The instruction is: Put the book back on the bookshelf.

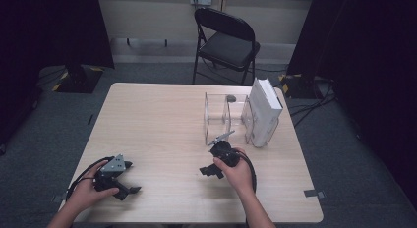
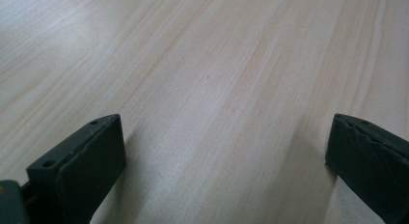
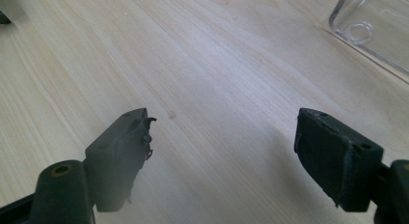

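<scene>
A pale wooden table (image 1: 162, 120) is being viewed from above in a dim room with grey carpet and dark curtains at the sides. The left gripper (image 1: 127, 185) is being held low near the table's front edge; in the left gripper view (image 2: 224, 151) its jaws are standing wide apart with bare wood between them, nothing being gripped. The right gripper (image 1: 209, 170) is being held by the right hand (image 1: 238, 171) well off to the left gripper's right; in the right gripper view (image 3: 222, 142) its jaws are also spread wide and empty over the tabletop.

Just beyond the right gripper and slightly to its right, a clear plastic rack (image 1: 223, 117) with upright dividers is standing; one rounded corner of it (image 3: 371, 26) is being caught at the upper right of the right gripper view. A white book (image 1: 265, 107) is standing upright in the rack's far-right end, leaning a little. A small dark object (image 1: 230, 98) is lying at the rack's far side; what it is cannot be told. Beyond the table, a black folding chair (image 1: 226, 39) is standing by the wall.

Judged step: nothing is being held yet, so an approach or rest pose is being kept. The next move is probably calling for the right gripper to be carried forward and right to the rack or book, jaws kept wide until the target is straddled.
</scene>
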Demonstrator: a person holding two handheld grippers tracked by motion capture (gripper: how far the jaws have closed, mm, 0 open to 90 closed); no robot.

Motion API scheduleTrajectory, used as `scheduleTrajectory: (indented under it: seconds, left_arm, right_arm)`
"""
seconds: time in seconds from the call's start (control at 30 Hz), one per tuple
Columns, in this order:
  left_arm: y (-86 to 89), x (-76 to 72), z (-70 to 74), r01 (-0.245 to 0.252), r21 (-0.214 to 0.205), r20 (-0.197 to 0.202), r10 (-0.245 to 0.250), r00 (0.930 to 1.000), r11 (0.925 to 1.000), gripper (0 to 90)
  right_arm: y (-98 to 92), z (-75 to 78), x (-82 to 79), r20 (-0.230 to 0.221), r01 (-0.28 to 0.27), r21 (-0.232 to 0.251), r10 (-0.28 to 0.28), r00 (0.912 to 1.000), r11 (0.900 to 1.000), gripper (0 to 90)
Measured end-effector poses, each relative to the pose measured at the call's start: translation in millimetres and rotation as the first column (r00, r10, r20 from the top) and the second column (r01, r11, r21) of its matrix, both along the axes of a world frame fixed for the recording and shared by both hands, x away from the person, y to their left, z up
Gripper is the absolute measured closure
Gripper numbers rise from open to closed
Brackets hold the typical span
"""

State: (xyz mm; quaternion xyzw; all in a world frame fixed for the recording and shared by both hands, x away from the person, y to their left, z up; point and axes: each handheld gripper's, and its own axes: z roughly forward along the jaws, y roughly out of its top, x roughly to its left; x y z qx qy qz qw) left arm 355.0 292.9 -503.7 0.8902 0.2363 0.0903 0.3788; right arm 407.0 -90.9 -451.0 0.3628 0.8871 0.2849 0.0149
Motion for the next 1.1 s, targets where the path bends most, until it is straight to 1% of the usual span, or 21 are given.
scheduleTrajectory:
  seconds: [0.13,0.2,0.47,0.57,0.63,0.7,0.73,0.77,0.83,0.9,0.97,1.03,1.1]
  left_arm:
    - [0.0,0.0,-0.1,0.0,0.0,0.001,0.0,1.0,1.0,0.0]
    - [0.0,0.0,0.0,0.0,0.0,0.0,0.0,1.0,1.0,0.0]
    - [0.1,0.1,0.2,0.002,0.003,-0.002,-0.002,1.0,1.0,0.0]
    - [-0.1,0.0,-0.1,-0.001,-0.001,0.001,0.001,1.0,1.0,0.0]
    - [0.3,0.2,0.4,0.005,0.002,-0.005,-0.005,1.0,1.0,0.0]
    - [0.0,0.0,0.0,0.0,0.0,0.0,0.0,1.0,1.0,0.0]
    - [0.0,0.0,0.0,0.0,0.0,0.0,0.0,1.0,1.0,0.0]
    - [0.3,0.2,0.4,0.005,0.002,-0.005,-0.005,1.0,1.0,0.0]
    - [0.0,0.0,0.0,0.0,0.0,0.0,0.0,1.0,1.0,0.0]
    - [-0.1,0.0,-0.1,-0.001,-0.001,0.001,0.001,1.0,1.0,0.0]
    - [0.0,0.0,0.0,0.0,0.0,0.001,0.0,1.0,1.0,0.0]
    - [0.0,0.0,0.0,0.0,0.0,0.0,0.0,1.0,1.0,0.0]
    - [-0.1,0.0,-0.1,-0.001,-0.001,0.001,0.001,1.0,1.0,0.0]
  right_arm:
    - [4.8,-2.7,-1.0,0.006,-0.014,-0.004,0.014,0.9999,0.9999,19.5]
    - [7.6,-3.5,-1.7,0.003,-0.017,-0.001,0.017,0.9998,0.9998,19.5]
    - [17.5,-8.5,-4.1,0.012,-0.038,0.005,0.038,0.9992,0.9992,19.5]
    - [21.5,-11.2,-5.1,0.022,-0.052,0.002,0.052,0.9984,0.9987,19.5]
    - [23.5,-13.1,-5.7,0.025,-0.059,0.0,0.059,0.998,0.9983,19.5]
    - [26.1,-15.9,-6.4,0.045,-0.082,0.012,0.081,0.9957,0.9966,19.5]
    - [26.1,-15.9,-6.4,0.045,-0.082,0.012,0.081,0.9957,0.9966,19.5]
    - [29.3,-17.6,-8.3,0.051,-0.087,-0.012,0.088,0.9948,0.9961,19.5]
    - [31.5,-19.2,-9.1,0.076,-0.098,-0.016,0.099,0.9922,0.995,19.5]
    - [34.7,-21.0,-10.7,0.079,-0.103,-0.024,0.105,0.9914,0.9944,19.1]
    - [37.8,-23.1,-12.1,0.1,-0.11,-0.041,0.114,0.9885,0.9931,18.8]
    - [41.0,-25.4,-13.7,0.105,-0.127,-0.055,0.132,0.9856,0.9904,18.8]
    - [43.8,-27.6,-15.6,0.124,-0.134,-0.061,0.141,0.9822,0.9891,18.7]
